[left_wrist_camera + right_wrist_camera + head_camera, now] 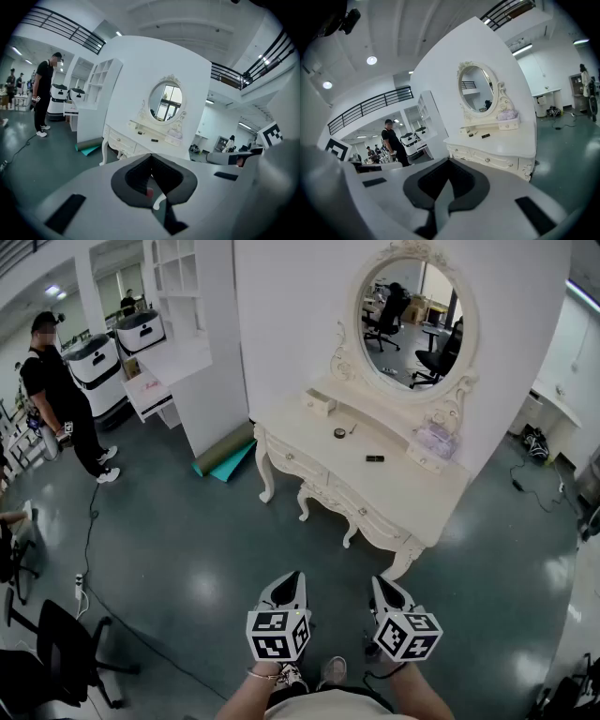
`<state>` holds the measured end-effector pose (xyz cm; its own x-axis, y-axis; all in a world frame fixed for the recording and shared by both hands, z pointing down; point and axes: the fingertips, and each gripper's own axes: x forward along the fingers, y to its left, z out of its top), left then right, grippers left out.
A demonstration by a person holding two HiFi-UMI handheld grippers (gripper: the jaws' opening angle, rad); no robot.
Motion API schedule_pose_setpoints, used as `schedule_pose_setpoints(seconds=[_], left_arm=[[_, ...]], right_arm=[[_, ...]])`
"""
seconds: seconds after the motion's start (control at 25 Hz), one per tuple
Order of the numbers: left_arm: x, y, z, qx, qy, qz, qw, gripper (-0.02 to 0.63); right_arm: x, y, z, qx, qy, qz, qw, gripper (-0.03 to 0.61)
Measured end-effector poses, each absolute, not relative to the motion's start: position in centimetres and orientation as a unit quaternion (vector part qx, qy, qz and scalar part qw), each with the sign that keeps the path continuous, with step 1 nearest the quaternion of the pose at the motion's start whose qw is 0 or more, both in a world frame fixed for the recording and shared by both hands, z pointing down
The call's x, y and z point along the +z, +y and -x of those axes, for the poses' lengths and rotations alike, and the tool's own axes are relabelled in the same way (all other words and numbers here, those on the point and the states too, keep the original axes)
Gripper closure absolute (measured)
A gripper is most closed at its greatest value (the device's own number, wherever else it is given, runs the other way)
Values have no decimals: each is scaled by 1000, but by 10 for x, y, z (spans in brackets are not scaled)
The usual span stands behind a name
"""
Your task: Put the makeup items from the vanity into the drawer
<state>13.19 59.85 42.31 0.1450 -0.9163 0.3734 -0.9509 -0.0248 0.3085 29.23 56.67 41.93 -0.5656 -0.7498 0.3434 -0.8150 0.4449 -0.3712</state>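
A white vanity (412, 498) with an oval mirror (412, 324) stands a few steps ahead on the grey floor. On its top lie a small round dark compact (339, 433), a thin stick (353, 428) and a black oblong item (374, 458). A clear organizer (434, 440) sits by the mirror. The front drawers (295, 463) are closed. My left gripper (292, 576) and right gripper (382, 581) are held side by side, well short of the vanity. Both are shut on nothing. The vanity (123, 140) also shows in the left gripper view and, from its right end, as the vanity (506, 143) in the right gripper view.
A person in black (61, 390) stands at the far left beside white wheeled machines (94, 362). A teal rolled mat (225, 457) lies left of the vanity's legs. A black office chair (56, 652) and a floor cable (89, 549) are at the lower left.
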Motion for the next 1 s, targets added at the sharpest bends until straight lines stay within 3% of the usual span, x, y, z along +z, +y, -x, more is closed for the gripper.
schedule_pose_setpoints(seconds=[1.0], left_arm=[[432,615,-46,44,-650,-717,247,607]], right_arm=[[422,572,-230,240,-838,-488,46,563]])
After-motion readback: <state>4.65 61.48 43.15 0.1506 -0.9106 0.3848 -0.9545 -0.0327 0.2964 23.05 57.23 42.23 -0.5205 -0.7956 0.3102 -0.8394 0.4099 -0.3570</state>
